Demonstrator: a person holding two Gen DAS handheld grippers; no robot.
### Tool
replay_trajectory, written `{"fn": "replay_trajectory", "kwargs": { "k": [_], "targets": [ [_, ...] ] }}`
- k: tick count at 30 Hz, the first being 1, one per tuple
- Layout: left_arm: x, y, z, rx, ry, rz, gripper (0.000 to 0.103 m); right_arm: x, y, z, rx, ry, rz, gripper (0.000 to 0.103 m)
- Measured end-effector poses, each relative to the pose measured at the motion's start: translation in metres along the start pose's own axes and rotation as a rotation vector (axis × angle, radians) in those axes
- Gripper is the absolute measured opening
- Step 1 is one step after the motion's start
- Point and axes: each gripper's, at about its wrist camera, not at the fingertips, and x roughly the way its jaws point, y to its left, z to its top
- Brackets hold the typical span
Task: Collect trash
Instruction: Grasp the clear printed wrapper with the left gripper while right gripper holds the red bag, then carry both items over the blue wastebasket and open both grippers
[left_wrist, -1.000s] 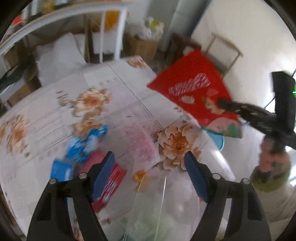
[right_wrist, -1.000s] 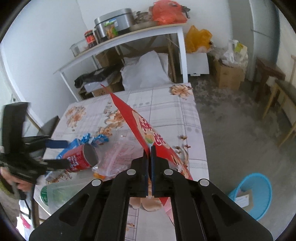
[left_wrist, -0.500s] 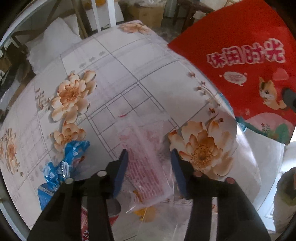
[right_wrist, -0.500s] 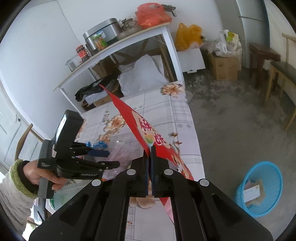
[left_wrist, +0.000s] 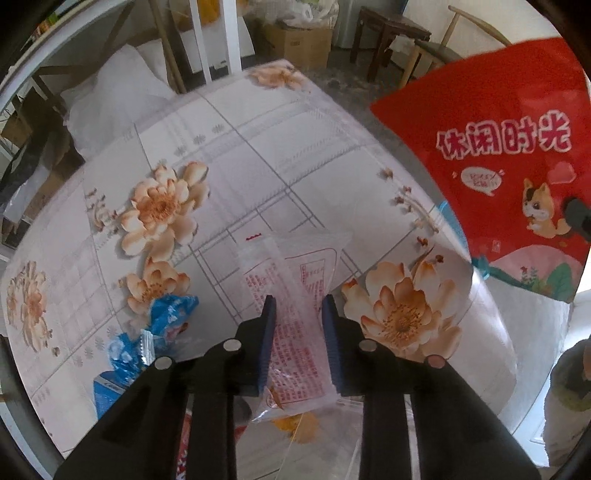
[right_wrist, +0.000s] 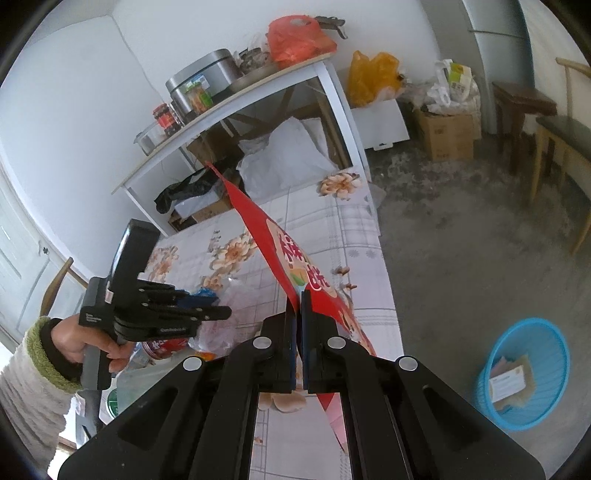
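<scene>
The thin clear wrapper (left_wrist: 295, 314) could slip or bunch up if the left gripper (left_wrist: 298, 314) pinches only a loose fold; its jaws have just been narrowing, with the film between them but not visibly pressed. The wrapper is crinkled, see-through, printed in red, lying at the near edge of the floral table (left_wrist: 258, 155). The right gripper (right_wrist: 298, 314) is clamped on the red snack bag (right_wrist: 280, 254), far right

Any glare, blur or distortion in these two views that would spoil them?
Left wrist view: strong fisheye bend, the table bulging; glare washes the clear wrapper and the lower right edge; mostly sharp. Right wrist view: the same curvature, walls bowed; even daylight, the blue bin and red bag crisp; dark corner vignette in both.
</scene>
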Motion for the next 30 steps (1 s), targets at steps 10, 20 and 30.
{"fn": "replay_trajectory", "kwargs": {
  "k": [10,20,30],
  "targets": [
    [-0.039,-0.001,0.006,-0.027,-0.103,-0.013,0.023,-0.018,-0.009,0.004,0.028,-0.049,0.012,0.000],
    [-0.056,-0.061,0.030,-0.018,-0.182,-0.174,0.023,-0.056,-0.043,-0.004,0.092,-0.129,-0.042,0.000],
    [-0.007,-0.207,0.084,0.096,-0.106,-0.401,0.023,-0.112,-0.155,-0.049,0.292,-0.175,-0.312,0.000]
  ]
}}
